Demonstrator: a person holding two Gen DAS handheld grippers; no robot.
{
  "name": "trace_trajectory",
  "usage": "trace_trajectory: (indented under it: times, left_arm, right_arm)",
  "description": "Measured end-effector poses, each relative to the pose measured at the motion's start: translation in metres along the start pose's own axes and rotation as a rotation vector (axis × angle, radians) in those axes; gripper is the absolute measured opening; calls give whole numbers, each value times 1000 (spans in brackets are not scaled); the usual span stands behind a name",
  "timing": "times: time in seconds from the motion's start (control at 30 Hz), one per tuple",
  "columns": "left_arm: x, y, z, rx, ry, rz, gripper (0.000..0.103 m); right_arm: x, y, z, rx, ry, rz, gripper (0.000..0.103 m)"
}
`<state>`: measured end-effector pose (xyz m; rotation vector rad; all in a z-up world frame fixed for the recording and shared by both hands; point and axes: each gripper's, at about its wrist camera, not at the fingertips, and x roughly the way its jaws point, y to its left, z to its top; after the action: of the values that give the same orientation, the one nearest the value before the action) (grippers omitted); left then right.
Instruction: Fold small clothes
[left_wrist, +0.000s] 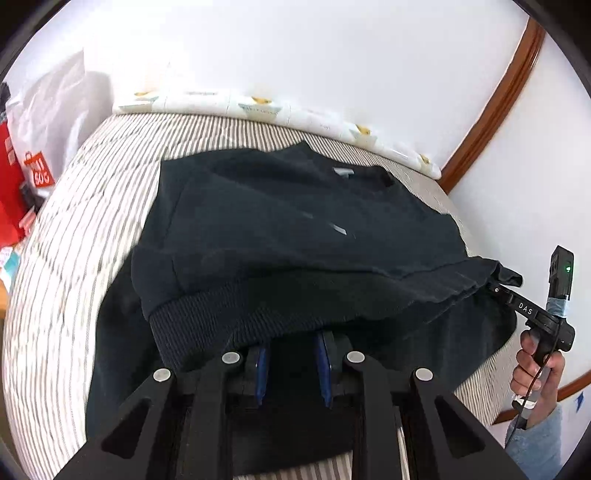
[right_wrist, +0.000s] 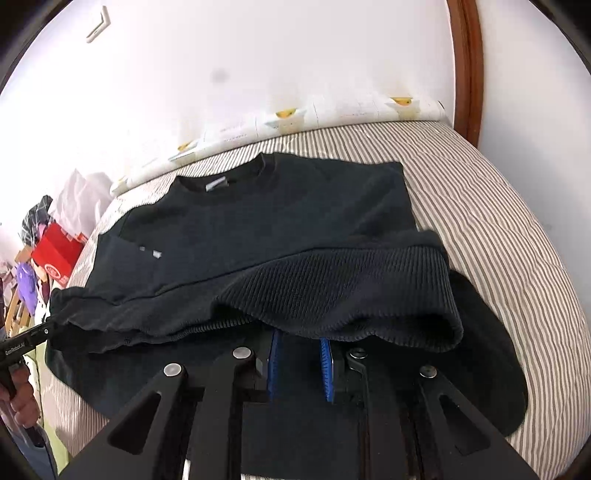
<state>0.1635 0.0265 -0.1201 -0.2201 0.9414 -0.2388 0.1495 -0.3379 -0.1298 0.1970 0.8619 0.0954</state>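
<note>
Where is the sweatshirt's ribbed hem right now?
The ribbed hem is lifted off the striped bed, held at its corners by the left gripper and the right gripper, nearer the cameras than the collar.

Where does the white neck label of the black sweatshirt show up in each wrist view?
Left wrist view: the white neck label sits just above centre, inside the collar at the far edge of the black sweatshirt.
Right wrist view: the label is left of centre in the upper half, again inside the collar.
Shared landmark: the wooden door frame, on the right of both views.
</note>
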Motion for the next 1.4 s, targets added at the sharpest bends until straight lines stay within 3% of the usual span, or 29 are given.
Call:
trace_trajectory:
  times: [0.17,0.37,0.47,0.53,0.63,0.7,0.73,0.83,1.03,1.17,1.4]
  left_arm:
    - [14,-3,28,11,0,-4,21]
    - [23,-11,47,22,-24,-53,22]
    - [18,-15,52,30,-59,-83,31]
    - [10,-17,55,42,-89,-98,34]
    - [-2,-16,56,46,-114,-95,36]
    - [-15,-11,55,43,-141,-102,41]
    - [-22,-8,53,43,-157,-99,48]
    - [-39,1,47,46,-190,-74,54]
    - [-46,22,24,47,-161,-10,60]
    - [-31,36,17,29,-112,42,60]
    - [12,49,33,14,-54,133,60]
  right_arm:
    - [20,0,25,-3,-6,-10,19]
    - [42,-5,47,-22,-1,-106,19]
    - [42,-12,51,-20,-3,-131,25]
    - [41,-19,52,-11,2,-154,32]
    - [40,-28,51,-11,16,-182,33]
    - [39,-32,51,-6,21,-186,36]
    - [38,-33,50,-5,21,-187,37]
    - [36,-36,50,-14,23,-191,40]
    - [33,-31,54,-8,1,-191,43]
    - [33,-27,59,-18,-8,-195,46]
    - [36,-26,68,-50,-11,-224,53]
